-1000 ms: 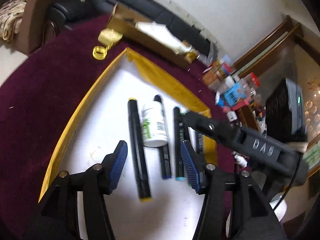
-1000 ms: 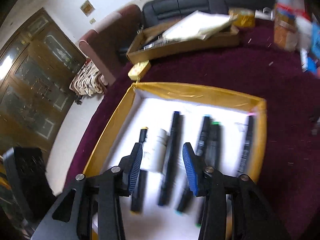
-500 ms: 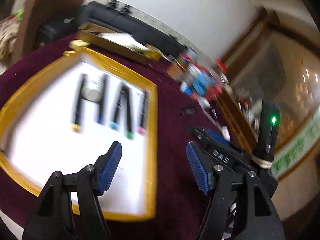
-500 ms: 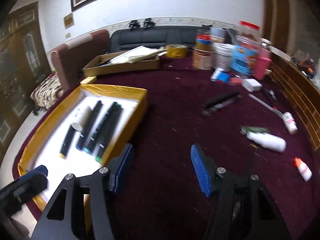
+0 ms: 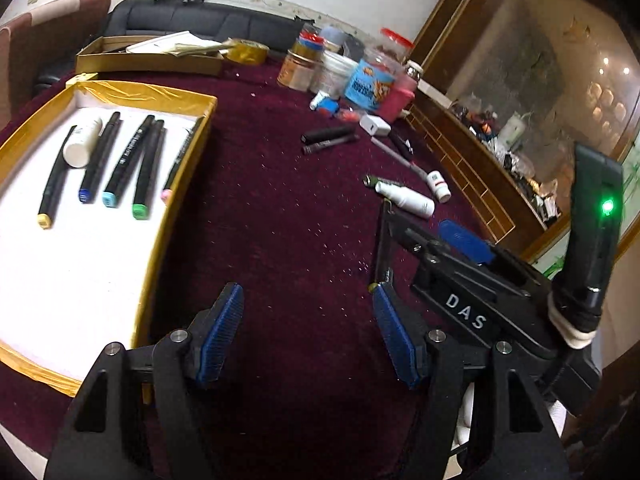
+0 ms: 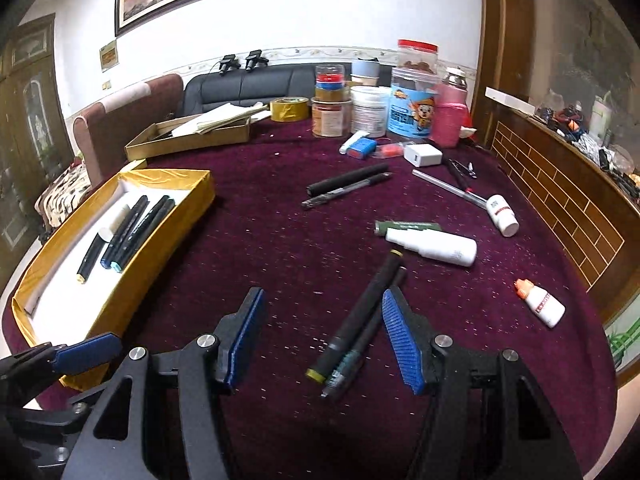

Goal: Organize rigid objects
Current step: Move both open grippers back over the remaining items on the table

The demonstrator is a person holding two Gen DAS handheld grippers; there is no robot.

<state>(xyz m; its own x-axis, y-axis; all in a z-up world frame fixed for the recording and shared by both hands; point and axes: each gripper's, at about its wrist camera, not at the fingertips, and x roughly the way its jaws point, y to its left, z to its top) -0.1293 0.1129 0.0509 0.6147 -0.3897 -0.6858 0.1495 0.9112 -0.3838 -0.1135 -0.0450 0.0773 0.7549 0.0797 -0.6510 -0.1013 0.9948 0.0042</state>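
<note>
Two grippers, both spread wide and empty: left gripper [image 5: 308,332] low in its frame over bare maroon cloth [image 5: 280,208], right gripper [image 6: 322,336] low in its frame, around the near ends of a yellow-tipped marker [image 6: 356,314] and a pen [image 6: 362,340] lying side by side. Farther up at left, gold tray [image 6: 168,232] holding five markers [image 5: 120,160] and a small white bottle [image 5: 82,142]. Beyond, right of centre, white spray bottle [image 6: 436,246]; jars [image 6: 412,100] at the top.

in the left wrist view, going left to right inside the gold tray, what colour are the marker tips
In the gold tray: yellow tip → blue tip → light blue tip → green tip → pink tip, partly hidden by the tray wall.
</note>
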